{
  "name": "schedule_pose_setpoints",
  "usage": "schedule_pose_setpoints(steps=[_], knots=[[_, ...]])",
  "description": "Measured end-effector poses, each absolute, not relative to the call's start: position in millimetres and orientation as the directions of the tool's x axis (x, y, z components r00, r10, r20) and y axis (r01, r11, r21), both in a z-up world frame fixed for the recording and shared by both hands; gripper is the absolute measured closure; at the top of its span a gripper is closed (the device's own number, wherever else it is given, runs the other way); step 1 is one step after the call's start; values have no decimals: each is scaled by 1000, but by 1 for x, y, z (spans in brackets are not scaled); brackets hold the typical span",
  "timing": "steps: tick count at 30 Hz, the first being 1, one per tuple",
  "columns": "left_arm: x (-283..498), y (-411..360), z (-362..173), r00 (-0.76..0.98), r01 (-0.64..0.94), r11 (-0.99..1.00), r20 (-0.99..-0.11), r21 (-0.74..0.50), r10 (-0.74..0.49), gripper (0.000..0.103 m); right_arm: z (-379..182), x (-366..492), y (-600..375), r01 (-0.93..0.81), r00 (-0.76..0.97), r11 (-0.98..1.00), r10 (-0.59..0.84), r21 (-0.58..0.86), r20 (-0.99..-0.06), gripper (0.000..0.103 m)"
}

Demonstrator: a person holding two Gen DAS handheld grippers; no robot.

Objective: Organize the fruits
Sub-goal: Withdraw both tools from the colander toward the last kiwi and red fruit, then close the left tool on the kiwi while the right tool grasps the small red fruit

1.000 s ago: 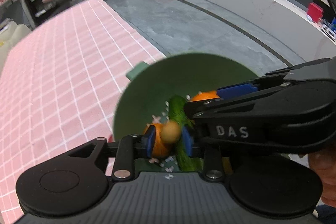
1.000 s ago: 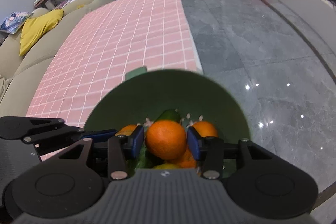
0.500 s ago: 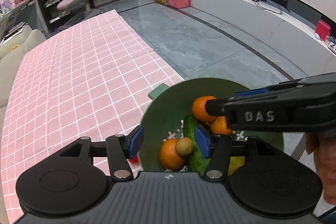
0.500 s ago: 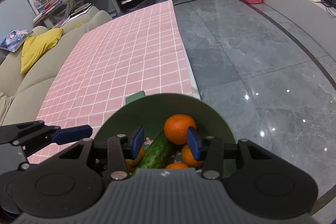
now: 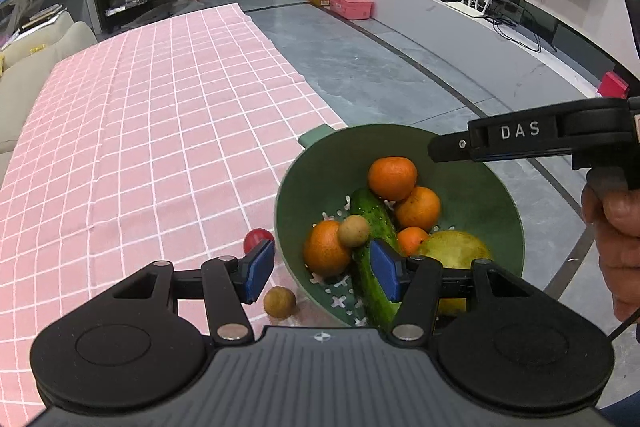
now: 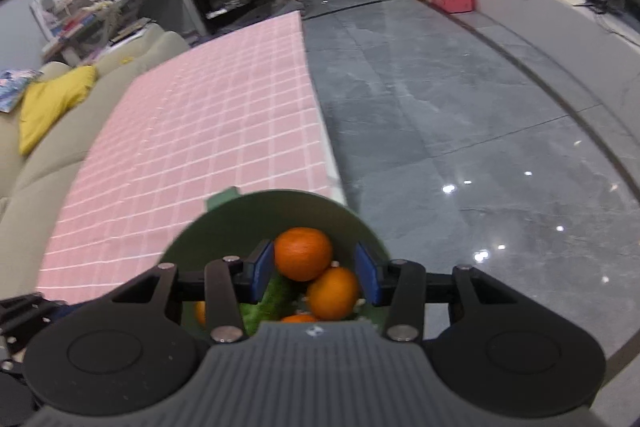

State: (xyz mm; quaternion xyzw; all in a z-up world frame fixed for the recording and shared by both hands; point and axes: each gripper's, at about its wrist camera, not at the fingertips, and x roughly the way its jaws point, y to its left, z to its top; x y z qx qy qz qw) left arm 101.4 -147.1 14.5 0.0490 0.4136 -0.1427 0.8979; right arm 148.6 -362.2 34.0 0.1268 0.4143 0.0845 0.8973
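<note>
A green colander bowl [image 5: 476,187] sits at the table's right edge. It holds several oranges [image 5: 392,178], a cucumber [image 5: 370,215], a small brown round fruit [image 5: 353,231] and a yellow-green pear [image 5: 456,251]. My left gripper [image 5: 322,269] is open and empty above the bowl's near left rim. A small red fruit [image 5: 256,238] and a second brown round fruit [image 5: 279,302] lie on the cloth beside the bowl. My right gripper [image 6: 314,273] is open and empty above the bowl [image 6: 240,219], over the oranges [image 6: 303,253]; it also shows in the left wrist view [image 5: 520,143].
The pink checked tablecloth [image 5: 152,131] stretches away to the left and far side. The table's right edge drops to a grey tiled floor [image 5: 400,67]. A beige sofa with a yellow cushion [image 6: 52,99] runs along the table's left side.
The left gripper let go of the small brown fruit, the right of an orange; both now lie in the bowl. Both grippers opened and pulled back and up.
</note>
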Motion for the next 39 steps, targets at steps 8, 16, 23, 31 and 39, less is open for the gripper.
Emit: schedule_pose_setpoints(steps=[8,16,23,31,39], knots=[[91,-119,8,605,342,939,-759,-25,-240,36,51,133,-352,-93,646,941,307,327,-699,60],[91,-111,-29,557,431,902,-783,-11,-276,40,61,111,-342,-131,640,934,335,332,-691,60],[113,-120,-58,555,444,896,-791,19,-258,47,58,113,-332,-136,629,940,327,314,-706,60],[124,-110,-73,527,435,900,-801,-35,-286,74,59,116,-329,-153,624,938,336,311,-706,60],[94,-63,-62,486,412,910,-832,-51,-267,74,69,124,-291,-323,566,906,416,273,-712,60]])
